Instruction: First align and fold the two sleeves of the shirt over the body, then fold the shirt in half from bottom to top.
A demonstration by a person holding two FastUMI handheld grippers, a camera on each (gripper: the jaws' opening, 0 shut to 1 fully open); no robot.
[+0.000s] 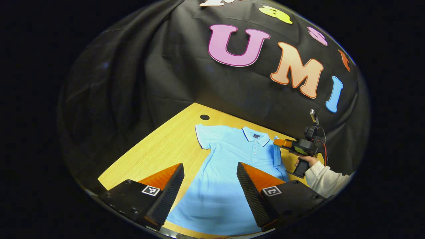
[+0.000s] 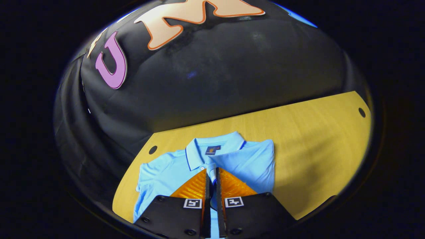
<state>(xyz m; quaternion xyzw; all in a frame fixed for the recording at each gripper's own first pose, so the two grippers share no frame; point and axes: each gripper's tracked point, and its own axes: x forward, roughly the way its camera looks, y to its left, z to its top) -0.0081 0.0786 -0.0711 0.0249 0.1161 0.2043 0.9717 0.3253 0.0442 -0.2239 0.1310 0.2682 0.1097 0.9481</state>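
A light blue polo shirt [image 1: 229,166] lies flat on the wooden bench [image 1: 166,146], collar toward the black cloth wall. The left tongs [image 1: 210,172] are released, their fingers spread wide above the lower body of the shirt, apart from the fabric. The right tongs [image 2: 211,176] are clenched on a fold of the shirt [image 2: 232,162] just below the collar; this sleeve lies folded in over the body. A hand [image 1: 307,161] holds the right tongs [image 1: 278,142] at the shirt's shoulder.

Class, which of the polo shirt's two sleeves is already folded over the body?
The sleeve pinched in the right tongs; it lies folded inward, while the other sleeve is spread flat on the table.
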